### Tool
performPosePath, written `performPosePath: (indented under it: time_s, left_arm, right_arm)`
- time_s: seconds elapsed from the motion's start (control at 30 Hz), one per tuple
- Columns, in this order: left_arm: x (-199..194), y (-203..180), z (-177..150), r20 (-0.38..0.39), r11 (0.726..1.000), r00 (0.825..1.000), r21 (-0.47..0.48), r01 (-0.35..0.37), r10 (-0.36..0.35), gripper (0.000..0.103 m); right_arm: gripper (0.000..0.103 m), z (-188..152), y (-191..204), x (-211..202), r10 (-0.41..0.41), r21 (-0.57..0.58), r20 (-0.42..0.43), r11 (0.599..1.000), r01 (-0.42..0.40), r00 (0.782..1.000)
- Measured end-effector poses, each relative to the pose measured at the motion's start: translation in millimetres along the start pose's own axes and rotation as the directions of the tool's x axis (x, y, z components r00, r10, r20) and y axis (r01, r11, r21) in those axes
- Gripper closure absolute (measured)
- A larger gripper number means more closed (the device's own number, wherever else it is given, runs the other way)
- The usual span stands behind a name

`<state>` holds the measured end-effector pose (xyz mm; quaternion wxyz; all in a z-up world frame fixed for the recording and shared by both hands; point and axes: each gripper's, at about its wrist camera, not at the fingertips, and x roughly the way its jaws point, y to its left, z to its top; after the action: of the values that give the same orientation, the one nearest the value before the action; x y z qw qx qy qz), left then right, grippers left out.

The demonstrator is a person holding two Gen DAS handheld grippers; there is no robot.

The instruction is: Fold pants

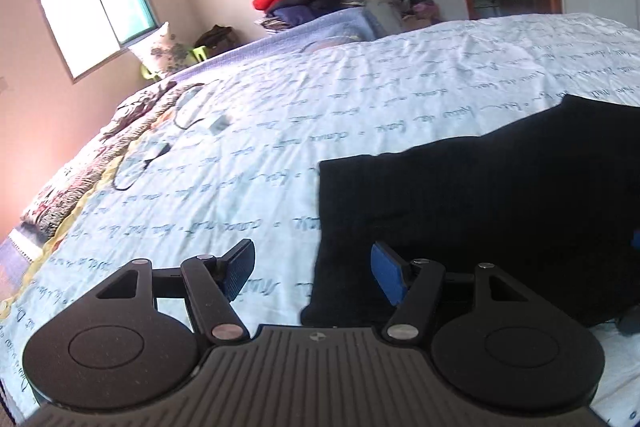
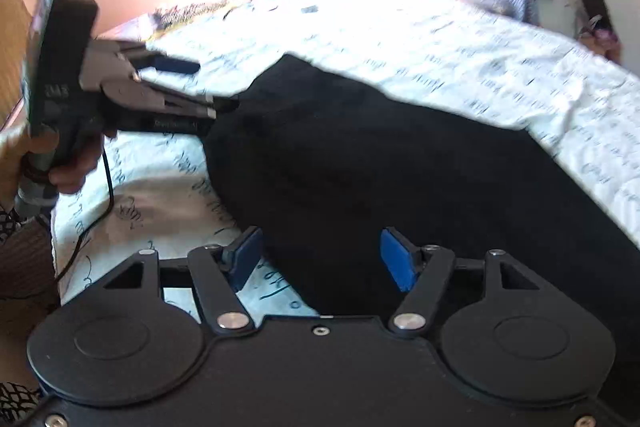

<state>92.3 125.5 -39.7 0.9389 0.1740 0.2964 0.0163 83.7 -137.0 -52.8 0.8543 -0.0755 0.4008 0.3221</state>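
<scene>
While both tools hang spread with nothing between their pads, the left tool sits just over the near corner of the black pants, one pad above the fabric and the other above the bed. Seen from the right wrist, the right tool straddles the pants' near edge. The pants lie flat on the lettered sheet, seemingly partly folded. Judging by this, a fresh grip is being lined up; next, each tool should drop, pinch the near edge, and carry it over.
</scene>
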Motion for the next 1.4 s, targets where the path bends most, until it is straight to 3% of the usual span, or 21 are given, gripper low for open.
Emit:
performPosePath:
  time_s: [0.1, 0.2, 0.3, 0.37, 0.4, 0.53, 0.6, 0.63, 0.7, 0.77, 0.8, 0.9, 0.97, 1.03, 1.1, 1.2, 1.3, 1.4]
  left_arm:
    - [-10, 33, -4, 0.005, 0.995, 0.997, -0.056, -0.082, 0.083, 0.034]
    - [-13, 59, -3, -0.016, 0.981, 0.99, -0.127, -0.144, 0.143, 0.034]
    - [-15, 86, 2, -0.045, 0.96, 0.986, -0.226, -0.167, 0.16, 0.034]
    - [-12, 96, 2, -0.071, 0.953, 0.987, -0.26, -0.158, 0.144, 0.034]
    - [-13, 101, -1, -0.083, 0.949, 0.988, -0.277, -0.15, 0.132, 0.034]
    - [-15, 102, -7, -0.09, 0.955, 0.986, -0.252, -0.157, 0.139, 0.033]
    - [-14, 100, -10, -0.087, 0.958, 0.984, -0.228, -0.174, 0.158, 0.032]
    - [-14, 99, -10, -0.085, 0.959, 0.983, -0.222, -0.177, 0.162, 0.032]
    - [-12, 97, -10, -0.084, 0.96, 0.984, -0.221, -0.172, 0.158, 0.031]
    - [-12, 97, -8, -0.084, 0.959, 0.985, -0.23, -0.168, 0.152, 0.031]
    - [-13, 97, -6, -0.081, 0.959, 0.986, -0.234, -0.161, 0.146, 0.031]
    - [-19, 94, 2, -0.053, 0.962, 0.989, -0.231, -0.148, 0.139, 0.031]
    - [-22, 88, 10, -0.033, 0.964, 0.991, -0.227, -0.137, 0.133, 0.03]
    - [-23, 80, 17, -0.017, 0.968, 0.992, -0.22, -0.123, 0.122, 0.03]
    - [-23, 64, 27, -0.002, 0.975, 0.996, -0.204, -0.091, 0.092, 0.03]
    - [-27, 33, 39, 0.028, 0.984, 1.0, -0.177, 0.007, -0.002, 0.029]
    - [-29, -18, 53, 0.056, 0.982, 0.989, -0.124, 0.14, -0.133, 0.029]
    - [-32, -82, 62, 0.075, 0.971, 0.97, -0.045, 0.234, -0.231, 0.027]
  right_arm:
    - [0.039, 8, 26, -3, -0.116, -0.139, 0.063, 0.983, 0.124, 0.991]
    - [0.039, 29, 59, -2, -0.09, -0.226, 0.185, 0.965, 0.132, 0.979]
    - [0.043, 46, 93, 31, -0.06, -0.351, 0.2, 0.927, 0.129, 0.978]
    - [0.06, 53, 109, 56, -0.086, -0.433, 0.194, 0.886, 0.164, 0.977]
    - [0.062, 55, 115, 65, -0.108, -0.467, 0.201, 0.863, 0.192, 0.974]
    - [0.063, 54, 131, 84, -0.157, -0.611, 0.168, 0.758, 0.228, 0.973]
    - [0.064, 46, 140, 84, -0.177, -0.682, 0.203, 0.68, 0.269, 0.963]
    - [0.064, 44, 142, 85, -0.186, -0.691, 0.219, 0.664, 0.287, 0.958]
    - [0.069, 47, 138, 87, -0.184, -0.663, 0.227, 0.69, 0.29, 0.956]
    - [0.09, 57, 132, 84, -0.171, -0.605, 0.232, 0.745, 0.28, 0.957]
    - [0.092, 60, 130, 81, -0.168, -0.58, 0.24, 0.765, 0.279, 0.956]
    - [0.091, 72, 126, 82, -0.112, -0.496, 0.209, 0.844, 0.204, 0.972]
    - [0.089, 69, 126, 90, -0.108, -0.491, 0.186, 0.851, 0.188, 0.977]
    - [0.08, 60, 125, 90, -0.107, -0.498, 0.197, 0.845, 0.193, 0.975]
    - [0.069, 56, 116, 65, -0.078, -0.452, 0.204, 0.877, 0.165, 0.976]
    - [0.068, 43, 73, 4, -0.022, -0.299, 0.246, 0.949, 0.097, 0.969]
    - [0.068, 31, 6, -30, -0.13, -0.15, 0.25, 0.974, 0.171, 0.96]
    - [0.065, 31, -77, -30, -0.233, 0.014, 0.171, 0.972, 0.234, 0.957]
